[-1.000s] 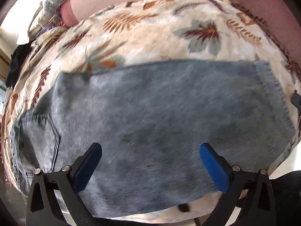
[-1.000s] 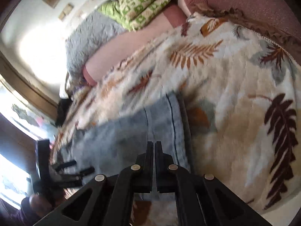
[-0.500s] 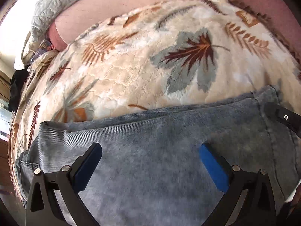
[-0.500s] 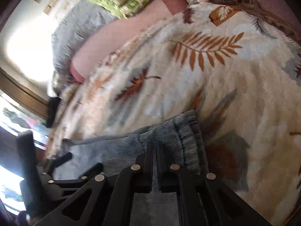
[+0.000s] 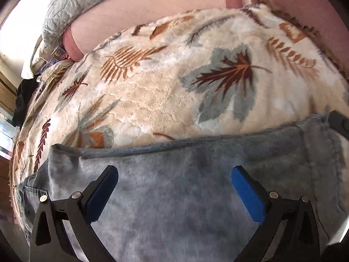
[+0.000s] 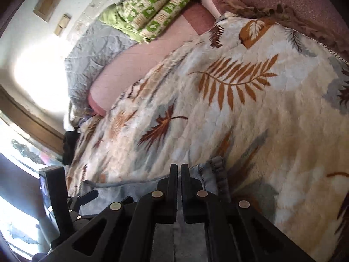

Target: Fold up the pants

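place: home bedroom | evidence: leaf-print blanket point(image 6: 250, 120), pink mattress point(image 6: 139, 65), quilts

Harsh window glare at left (blown white), heavy fisheye bending, slight blur.

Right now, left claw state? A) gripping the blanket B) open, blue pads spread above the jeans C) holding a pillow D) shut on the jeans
B: the left claw stands open, its blue pads wide apart over the grey-blue jeans, nothing pinched between them.
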Demonstrator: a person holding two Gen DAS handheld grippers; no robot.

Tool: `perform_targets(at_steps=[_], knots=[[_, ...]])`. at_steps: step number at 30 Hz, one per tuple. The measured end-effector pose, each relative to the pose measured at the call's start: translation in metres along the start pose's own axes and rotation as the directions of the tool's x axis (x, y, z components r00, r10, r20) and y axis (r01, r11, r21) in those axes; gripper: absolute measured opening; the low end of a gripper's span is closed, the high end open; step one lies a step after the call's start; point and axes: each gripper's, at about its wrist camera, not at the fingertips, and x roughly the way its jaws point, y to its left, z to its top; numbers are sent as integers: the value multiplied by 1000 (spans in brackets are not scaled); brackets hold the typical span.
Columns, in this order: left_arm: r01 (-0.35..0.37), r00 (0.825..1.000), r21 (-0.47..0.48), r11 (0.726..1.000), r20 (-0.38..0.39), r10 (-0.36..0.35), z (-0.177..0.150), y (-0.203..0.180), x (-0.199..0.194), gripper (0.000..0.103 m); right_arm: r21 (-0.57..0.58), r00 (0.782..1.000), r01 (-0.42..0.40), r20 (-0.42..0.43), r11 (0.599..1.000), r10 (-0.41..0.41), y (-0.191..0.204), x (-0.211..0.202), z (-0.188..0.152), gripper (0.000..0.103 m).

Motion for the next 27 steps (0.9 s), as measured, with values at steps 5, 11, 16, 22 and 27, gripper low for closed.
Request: perform_targets(at_steps=[5,11,16,22,27], knots=[[82,997,24,996,3,-83,-19,-4,-22,103,-10,995,38,-90,999,-39,-4,-20,-26,6],[94,995,106,990,-33,-91,-47,-31,-23,103,-89,995,-1,-103,996,-8,3,-50,-63,6],[80,996,115,990,-39,-76,-57,-34,-12,103,-69,973,75,-215,995,-88,-9,-37,-96,4],[54,998,136,989,17,-57,-57,-31,-42,103,-78,991,53,-118,996,-62,-4,-55,-85,6],[30,985,152,988,161,-54,-63,-32,-93,103,-60,1000,5,14,998,-5,2,-74,-72,6]])
